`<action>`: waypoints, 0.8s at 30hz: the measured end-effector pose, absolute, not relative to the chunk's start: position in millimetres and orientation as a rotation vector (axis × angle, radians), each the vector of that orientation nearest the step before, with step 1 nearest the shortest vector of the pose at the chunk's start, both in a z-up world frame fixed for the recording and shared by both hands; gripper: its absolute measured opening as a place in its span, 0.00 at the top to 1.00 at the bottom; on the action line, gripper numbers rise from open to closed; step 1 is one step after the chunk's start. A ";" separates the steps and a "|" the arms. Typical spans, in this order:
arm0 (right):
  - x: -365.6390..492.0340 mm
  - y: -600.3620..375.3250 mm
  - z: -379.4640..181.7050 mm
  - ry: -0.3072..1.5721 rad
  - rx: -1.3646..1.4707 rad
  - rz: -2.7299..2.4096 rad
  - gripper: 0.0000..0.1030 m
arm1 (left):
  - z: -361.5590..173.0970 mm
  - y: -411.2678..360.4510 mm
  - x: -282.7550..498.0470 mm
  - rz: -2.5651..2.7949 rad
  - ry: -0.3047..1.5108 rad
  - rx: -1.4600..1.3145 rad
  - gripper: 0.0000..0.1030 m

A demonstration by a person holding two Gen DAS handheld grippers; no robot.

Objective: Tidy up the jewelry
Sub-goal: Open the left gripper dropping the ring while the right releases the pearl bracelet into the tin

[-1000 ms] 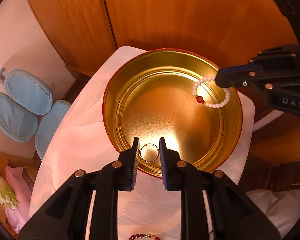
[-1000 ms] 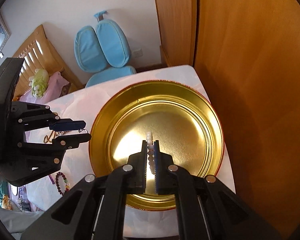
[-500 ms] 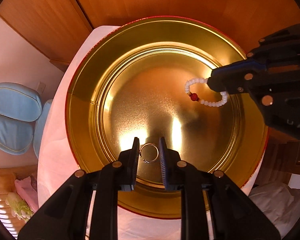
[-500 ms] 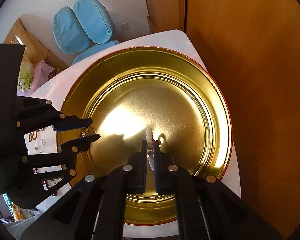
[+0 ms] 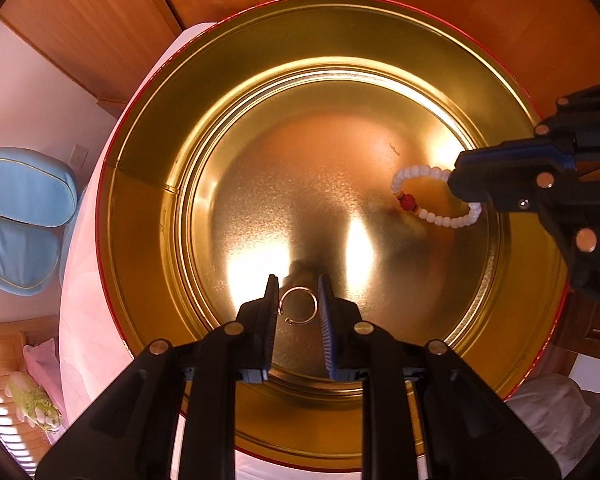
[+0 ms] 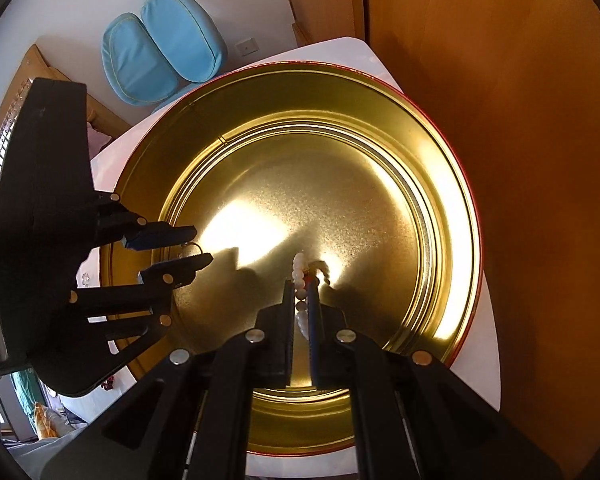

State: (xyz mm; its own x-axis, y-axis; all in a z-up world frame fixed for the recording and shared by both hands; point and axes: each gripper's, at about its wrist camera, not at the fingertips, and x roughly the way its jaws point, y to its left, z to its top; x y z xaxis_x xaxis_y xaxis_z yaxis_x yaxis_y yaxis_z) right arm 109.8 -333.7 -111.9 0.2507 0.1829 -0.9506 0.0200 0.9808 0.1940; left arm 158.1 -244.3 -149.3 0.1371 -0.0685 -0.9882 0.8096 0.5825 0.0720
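So far nothing lies in the round golden metal tin [image 5: 148, 240]: my left gripper [image 5: 298, 306], slightly open, pinches a thin silver ring [image 5: 298, 311], my right gripper [image 6: 302, 300] clamps a white bead bracelet [image 5: 428, 200], both low inside, not yet released.

A home bedroom: wooden wardrobe doors [image 6: 500, 120], blue padded chair [image 6: 164, 60], slatted wooden bedhead [image 5: 4, 412].

Warm, bright light glares off my tin's [image 5: 148, 208] gold floor in hot patches; my tongs cast soft shadows there. Fisheye bends the edges, corners go black, and focus stays sharp.
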 end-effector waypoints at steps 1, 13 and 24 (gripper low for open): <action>110.2 -334.1 -112.1 1.312 0.179 0.111 0.93 | -149.1 -244.5 158.3 -0.719 1.278 0.725 0.80; 105.8 -335.2 -97.5 1.212 0.136 0.055 0.30 | -138.2 -243.4 162.5 -0.648 1.179 0.744 0.26; 103.7 -335.3 -94.0 1.195 0.156 0.055 0.28 | -139.9 -241.6 165.2 -0.639 1.185 0.724 0.26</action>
State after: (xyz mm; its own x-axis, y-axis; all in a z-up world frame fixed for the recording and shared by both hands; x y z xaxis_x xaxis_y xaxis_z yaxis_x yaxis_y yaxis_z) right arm 103.7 -335.3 -94.0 0.3668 0.1251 -0.9218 0.0393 0.9879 0.1498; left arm 165.2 -241.6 -139.9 0.2566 -0.0658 -0.9643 0.7697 0.6174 0.1626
